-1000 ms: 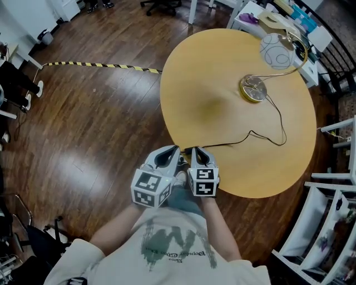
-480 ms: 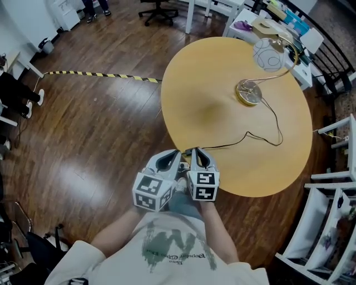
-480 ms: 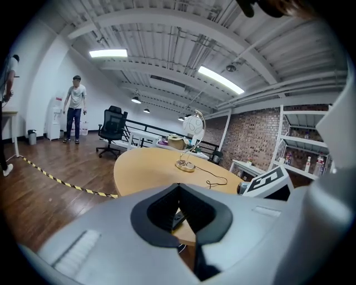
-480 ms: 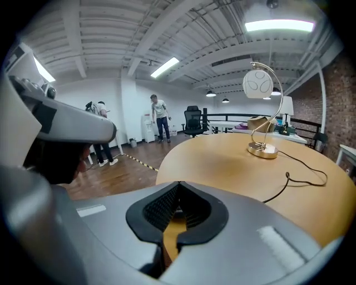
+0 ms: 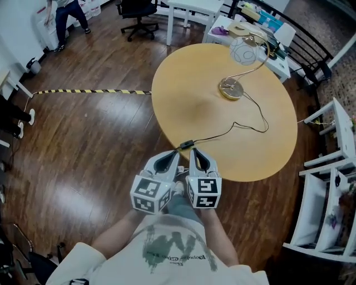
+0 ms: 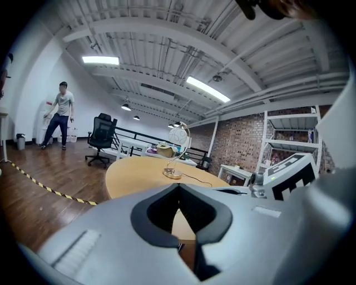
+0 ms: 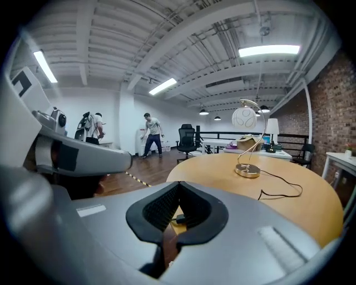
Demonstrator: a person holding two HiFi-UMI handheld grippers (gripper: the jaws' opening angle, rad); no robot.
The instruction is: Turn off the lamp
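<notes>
A lamp with a white globe shade (image 5: 243, 52) on a curved gold stem and a round gold base (image 5: 231, 89) stands at the far side of the round wooden table (image 5: 183, 94). Its black cord (image 5: 245, 123) runs across the top to an inline switch (image 5: 186, 145) at the near edge. Both grippers are held side by side close to my body, just short of that edge. My left gripper (image 5: 166, 160) is shut and holds nothing; my right gripper (image 5: 200, 160) is shut too, with nothing in it. The lamp (image 6: 177, 150) also shows far off in the left gripper view, and the lamp (image 7: 246, 145) in the right gripper view.
A black office chair (image 5: 136, 10) and white desks stand beyond the table. Yellow-black tape (image 5: 83, 92) crosses the wood floor at left. White shelving (image 5: 328, 189) is at the right. People (image 7: 149, 133) stand far off by the wall.
The view has shifted: the table and lamp now sit further left and closer, and the cord's switch is just ahead of the grippers. Both grippers stay shut, side by side.
</notes>
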